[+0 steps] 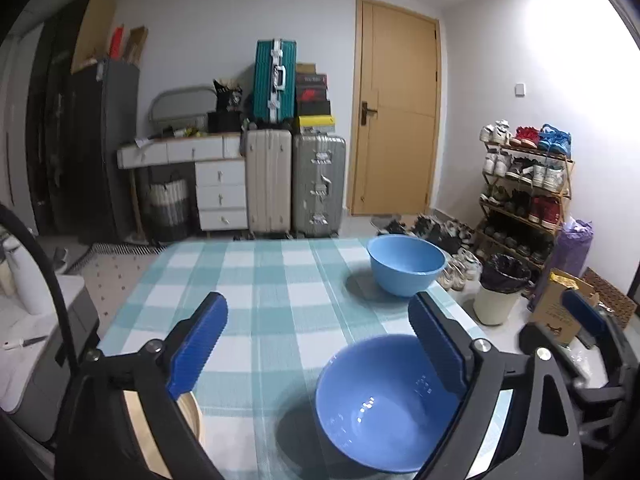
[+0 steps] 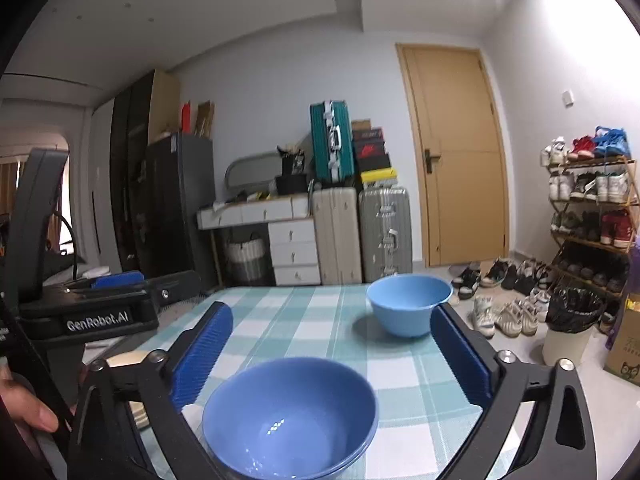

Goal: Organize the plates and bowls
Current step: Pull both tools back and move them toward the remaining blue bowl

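A deep blue bowl [image 1: 384,408] [image 2: 292,416] stands on the green-and-white checked tablecloth [image 1: 260,280] near the front edge; in the right wrist view a second rim shows under it, like a nested bowl. A paler blue bowl [image 1: 406,264] [image 2: 408,304] sits at the far right of the table. My left gripper [image 1: 318,300] is open, its right finger just over the near bowl's rim. My right gripper [image 2: 332,311] is open above that bowl, with nothing pressed by its pads. A beige plate edge [image 1: 192,416] shows at lower left.
Right of the table on the floor are a bin with a black bag [image 1: 500,292] [image 2: 568,320], a cardboard box [image 1: 560,308], scattered shoes and a shoe rack [image 2: 592,216]. Suitcases [image 1: 296,184] and a drawer unit stand at the back wall. A hand [image 2: 24,404] holds the left gripper.
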`<state>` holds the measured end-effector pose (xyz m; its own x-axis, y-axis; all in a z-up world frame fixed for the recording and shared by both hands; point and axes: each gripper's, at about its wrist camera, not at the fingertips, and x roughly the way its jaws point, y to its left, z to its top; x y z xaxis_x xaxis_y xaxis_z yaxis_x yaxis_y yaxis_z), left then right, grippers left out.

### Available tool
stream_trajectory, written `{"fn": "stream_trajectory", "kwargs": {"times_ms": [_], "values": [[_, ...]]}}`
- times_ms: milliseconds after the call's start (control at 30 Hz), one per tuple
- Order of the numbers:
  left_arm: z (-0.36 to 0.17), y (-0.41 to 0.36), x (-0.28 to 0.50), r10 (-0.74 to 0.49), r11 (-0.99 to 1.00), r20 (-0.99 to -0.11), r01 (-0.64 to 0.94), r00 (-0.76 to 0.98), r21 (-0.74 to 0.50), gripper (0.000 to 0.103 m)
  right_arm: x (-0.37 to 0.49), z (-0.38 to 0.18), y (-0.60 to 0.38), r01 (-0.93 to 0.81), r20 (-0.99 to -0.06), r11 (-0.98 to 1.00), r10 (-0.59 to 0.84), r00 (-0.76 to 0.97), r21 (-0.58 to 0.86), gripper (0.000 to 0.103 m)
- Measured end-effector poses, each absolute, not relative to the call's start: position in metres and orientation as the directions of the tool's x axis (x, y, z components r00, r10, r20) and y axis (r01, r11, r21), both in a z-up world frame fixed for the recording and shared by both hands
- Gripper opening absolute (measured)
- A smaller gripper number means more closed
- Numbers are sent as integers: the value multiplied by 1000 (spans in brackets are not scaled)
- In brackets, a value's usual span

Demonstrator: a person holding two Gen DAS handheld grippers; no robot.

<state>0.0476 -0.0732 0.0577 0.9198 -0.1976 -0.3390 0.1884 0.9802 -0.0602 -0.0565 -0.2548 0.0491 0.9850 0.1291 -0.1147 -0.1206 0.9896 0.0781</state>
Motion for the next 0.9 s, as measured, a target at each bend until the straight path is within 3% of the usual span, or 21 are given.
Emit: {"fn": "stream_trajectory", "kwargs": {"times_ms": [33, 133, 433, 900], "values": [[56, -72, 46, -195, 981, -321, 186, 927, -59, 102, -60, 50, -256, -123, -102, 989, 131, 986, 81, 102], [51, -70, 37, -197, 980, -263, 188, 945, -59, 103, -68, 51, -257, -143, -79, 987, 148, 986, 71, 102], [46, -69, 44, -187, 982, -320, 174, 929, -72, 103, -61, 52, -250, -140, -117, 989, 144, 983, 45, 102], [36, -65, 48, -168, 985, -370, 145, 914, -90, 103, -51, 46, -269, -86, -177, 985, 111, 978, 147, 102]]}}
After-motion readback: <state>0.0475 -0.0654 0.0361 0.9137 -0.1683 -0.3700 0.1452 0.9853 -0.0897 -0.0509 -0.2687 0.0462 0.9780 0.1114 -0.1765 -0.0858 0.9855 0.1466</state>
